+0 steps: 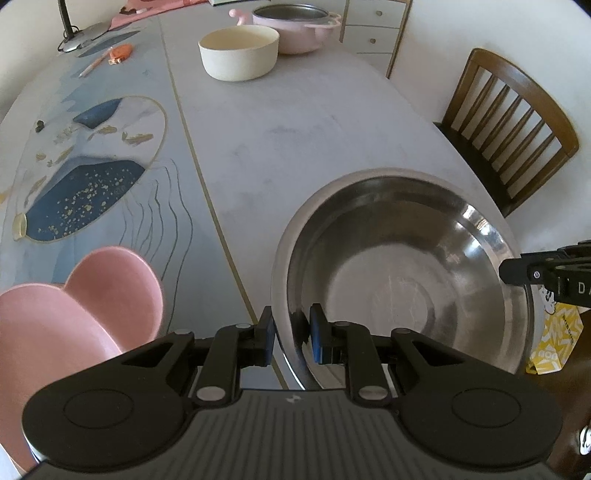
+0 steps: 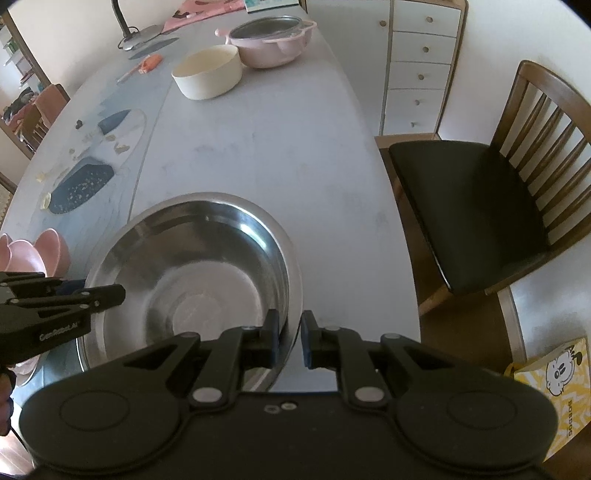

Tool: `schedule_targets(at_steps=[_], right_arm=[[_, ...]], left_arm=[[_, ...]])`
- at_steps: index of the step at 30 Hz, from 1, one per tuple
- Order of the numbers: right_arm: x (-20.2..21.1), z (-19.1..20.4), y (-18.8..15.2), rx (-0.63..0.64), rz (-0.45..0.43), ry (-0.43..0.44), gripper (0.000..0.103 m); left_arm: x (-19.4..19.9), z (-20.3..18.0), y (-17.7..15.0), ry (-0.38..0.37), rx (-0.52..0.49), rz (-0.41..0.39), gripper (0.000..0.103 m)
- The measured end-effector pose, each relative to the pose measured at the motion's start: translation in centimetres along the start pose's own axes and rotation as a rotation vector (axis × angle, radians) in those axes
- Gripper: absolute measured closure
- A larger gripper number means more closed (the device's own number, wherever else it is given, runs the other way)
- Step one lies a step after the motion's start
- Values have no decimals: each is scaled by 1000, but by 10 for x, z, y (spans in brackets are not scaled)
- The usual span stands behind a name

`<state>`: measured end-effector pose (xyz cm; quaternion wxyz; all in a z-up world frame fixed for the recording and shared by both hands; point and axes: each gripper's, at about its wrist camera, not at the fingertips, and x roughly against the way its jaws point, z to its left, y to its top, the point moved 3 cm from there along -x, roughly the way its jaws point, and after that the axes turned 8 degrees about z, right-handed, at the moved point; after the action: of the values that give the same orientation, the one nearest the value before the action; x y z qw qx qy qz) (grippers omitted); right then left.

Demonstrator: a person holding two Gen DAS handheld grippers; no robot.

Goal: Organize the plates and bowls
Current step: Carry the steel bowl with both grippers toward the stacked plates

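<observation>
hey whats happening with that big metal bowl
A person is holding the steel bowl with two handheld grippers, one on each side of its rim. The left gripper and the right gripper both have their fingers shut on the rim, over the near end of the table. A pink dish sits to the left; a cream bowl and pink pot stand at the far end.

The pink dish (image 1: 74, 314) runs off the left wrist view's left edge, its near part behind the left hand-held gripper (image 1: 291, 338). The steel bowl (image 1: 399, 273) has its near rim hidden likewise. The yellow bag (image 2: 557, 387) is cut off at right.
</observation>
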<state>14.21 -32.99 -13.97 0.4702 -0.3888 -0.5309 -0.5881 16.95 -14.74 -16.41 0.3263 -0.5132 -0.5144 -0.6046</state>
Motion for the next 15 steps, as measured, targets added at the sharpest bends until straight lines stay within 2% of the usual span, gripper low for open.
schedule_targets(at_steps=[8, 15], right_arm=[[0, 2, -5, -7, -15, -6, 82], [16, 2, -10, -3, -51, -22, 78]], left_arm=[[1, 3, -5, -24, -7, 5, 85], [16, 7, -12, -29, 6, -30, 84]])
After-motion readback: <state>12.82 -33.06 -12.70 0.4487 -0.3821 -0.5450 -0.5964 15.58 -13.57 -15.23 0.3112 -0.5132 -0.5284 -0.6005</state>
